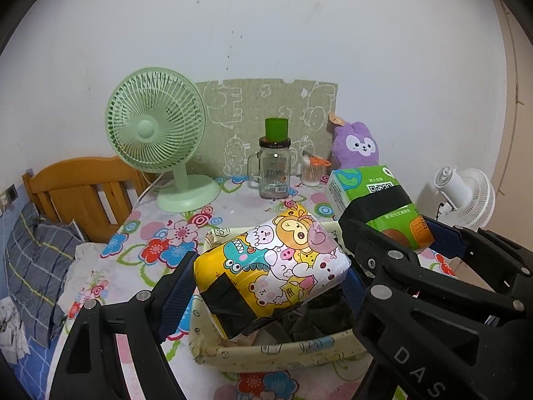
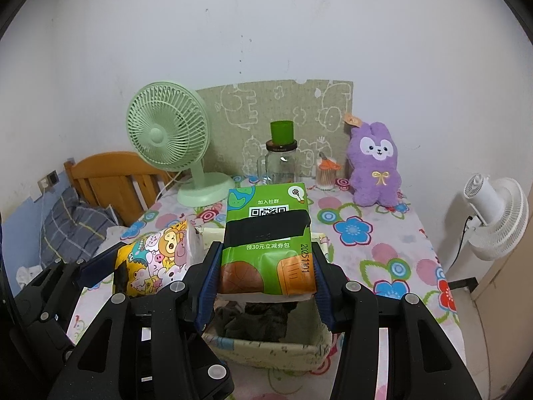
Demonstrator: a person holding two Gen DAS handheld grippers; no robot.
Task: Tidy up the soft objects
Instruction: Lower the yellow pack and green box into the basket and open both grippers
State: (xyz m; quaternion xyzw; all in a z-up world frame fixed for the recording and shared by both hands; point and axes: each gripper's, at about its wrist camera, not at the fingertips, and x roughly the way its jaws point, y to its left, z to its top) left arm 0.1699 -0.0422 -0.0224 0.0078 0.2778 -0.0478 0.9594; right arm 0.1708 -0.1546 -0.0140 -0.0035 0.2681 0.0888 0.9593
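My left gripper is shut on a yellow cartoon-print tissue pack and holds it tilted above a cream fabric basket. The pack also shows at the left in the right wrist view. My right gripper is shut on a green tissue pack with a black band, held above the same basket. The green pack shows at the right in the left wrist view. Dark cloth lies inside the basket. A purple plush bunny sits at the table's back right.
A green desk fan, a glass jar with a green cup on top and a cotton-swab holder stand at the back of the floral tablecloth. A white fan stands right; a wooden bed frame is left.
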